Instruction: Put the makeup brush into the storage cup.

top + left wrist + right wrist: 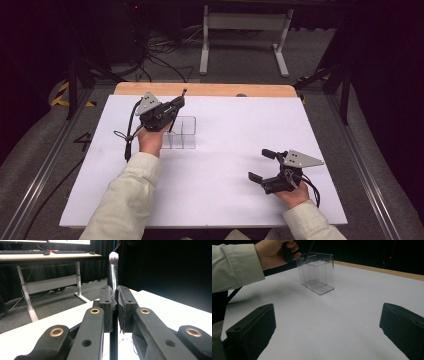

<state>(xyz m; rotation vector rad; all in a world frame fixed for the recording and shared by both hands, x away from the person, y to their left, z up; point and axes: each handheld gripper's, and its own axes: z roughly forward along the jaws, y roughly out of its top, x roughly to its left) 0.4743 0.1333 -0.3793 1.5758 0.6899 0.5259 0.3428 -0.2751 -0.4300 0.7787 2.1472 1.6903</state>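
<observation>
A black makeup brush (113, 275) with pale bristles stands upright, and my left gripper (114, 296) is shut on its handle. In the high view the left gripper (177, 106) hovers over a clear, divided plastic box (181, 133) at the table's middle left. The brush (183, 95) slants down so that its lower end is inside the box's left part. My right gripper (258, 164) rests open near the front right, with nothing between its jaws. The right gripper view looks across at the box (318, 272) and at the hand (274, 251) holding the left gripper.
A white sheet (235, 145) covers the table, with a wooden strip (210, 89) showing along the far edge. Beyond the table stand a white desk frame (245, 30) and loose cables (160, 55) on the grey floor. Metal rails run along both sides.
</observation>
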